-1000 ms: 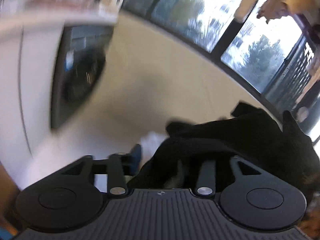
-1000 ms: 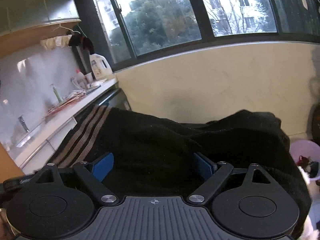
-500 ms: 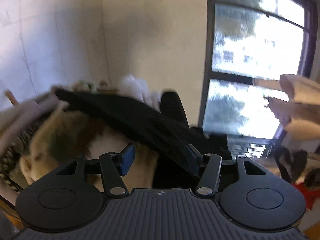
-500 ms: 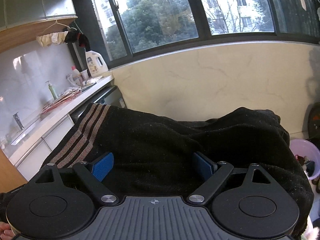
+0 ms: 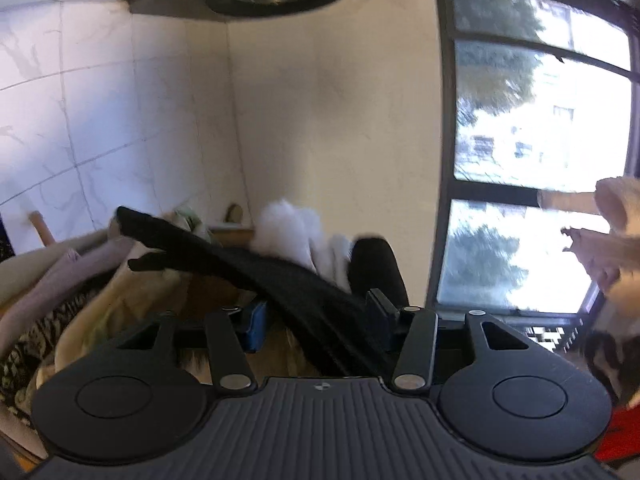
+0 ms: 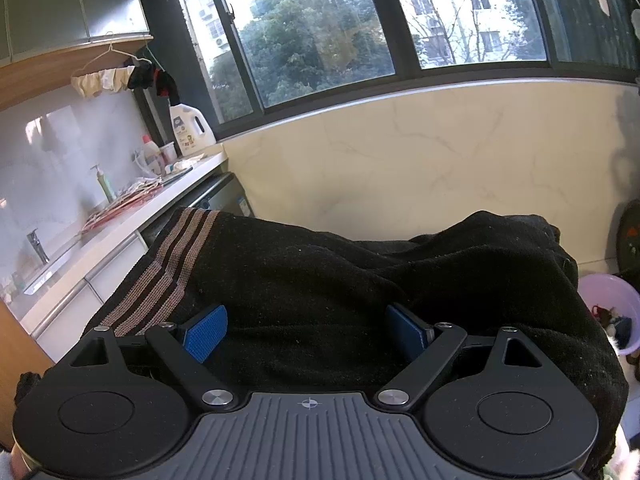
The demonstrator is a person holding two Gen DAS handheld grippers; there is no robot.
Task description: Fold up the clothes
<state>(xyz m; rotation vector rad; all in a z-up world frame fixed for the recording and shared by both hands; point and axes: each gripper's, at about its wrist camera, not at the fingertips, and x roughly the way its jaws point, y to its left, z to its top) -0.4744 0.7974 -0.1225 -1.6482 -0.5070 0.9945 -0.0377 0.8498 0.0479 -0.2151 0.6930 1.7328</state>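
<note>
A black knit garment (image 6: 320, 280) with brown stripes near one edge lies bunched across my right gripper (image 6: 308, 332), whose blue-padded fingers (image 6: 204, 336) stand wide apart with the cloth draped between them. In the left wrist view a black strip of the same dark cloth (image 5: 280, 280) runs diagonally through my left gripper (image 5: 316, 316), whose jaws are open around it; whether they press on it is not clear.
A heap of beige, white and patterned clothes (image 5: 100, 300) lies left of the left gripper. A counter with a sink and bottles (image 6: 100, 220) stands at the left. A pink basin (image 6: 612, 312) sits on the floor at right. Windows (image 6: 360, 32) run behind.
The left gripper has swung from the floor view to face the wall corner and clothes heap, with the black cloth now stretched out. The right gripper has risen slightly; the garment stays draped on it.
</note>
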